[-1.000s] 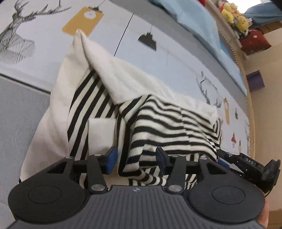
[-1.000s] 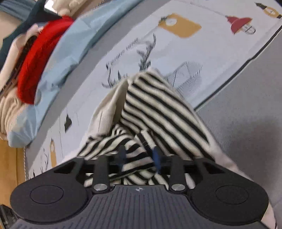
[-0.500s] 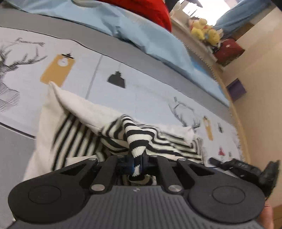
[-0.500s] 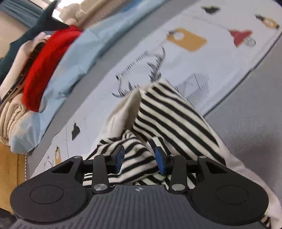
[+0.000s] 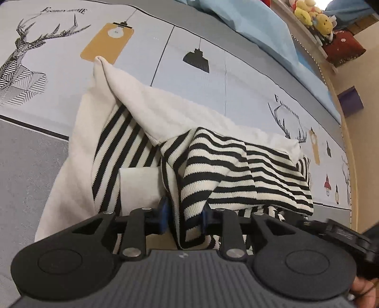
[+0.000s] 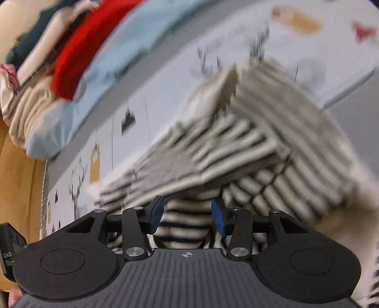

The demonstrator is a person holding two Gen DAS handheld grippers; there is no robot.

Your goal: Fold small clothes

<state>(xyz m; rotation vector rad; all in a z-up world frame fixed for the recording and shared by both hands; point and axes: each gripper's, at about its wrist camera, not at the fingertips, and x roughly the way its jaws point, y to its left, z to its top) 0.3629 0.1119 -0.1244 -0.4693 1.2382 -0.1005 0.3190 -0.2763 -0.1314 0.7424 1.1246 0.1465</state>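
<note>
Your left gripper (image 5: 183,216) has its blue pads (image 5: 163,214) a little apart, and a striped fold of the garment (image 5: 213,170) hangs between them. The fold fills most of the gap, but the pads do not press it flat, so the jaws stand parted around it. Just beside the left pad sits a white label (image 5: 139,187) of the garment. Beyond it, the white inner side is turned over the black and white stripes and rises to a pointed corner near the yellow tag print (image 5: 106,43) on the sheet (image 5: 236,78). The garment lies on this sheet, partly over its grey part. Far behind, there is a blue blanket (image 5: 260,26), and yellow soft toys (image 5: 312,16) sit on a shelf.

Your right gripper (image 6: 187,214) is wide apart. A striped piece of the garment (image 6: 236,142) lies between its pads (image 6: 219,219), but they do not touch it on both sides. This view is blurred, so the folds further out are hard to read. To the far left you have a pile of clothes (image 6: 47,59) with something red on top, resting on the blanket (image 6: 94,78).
</note>
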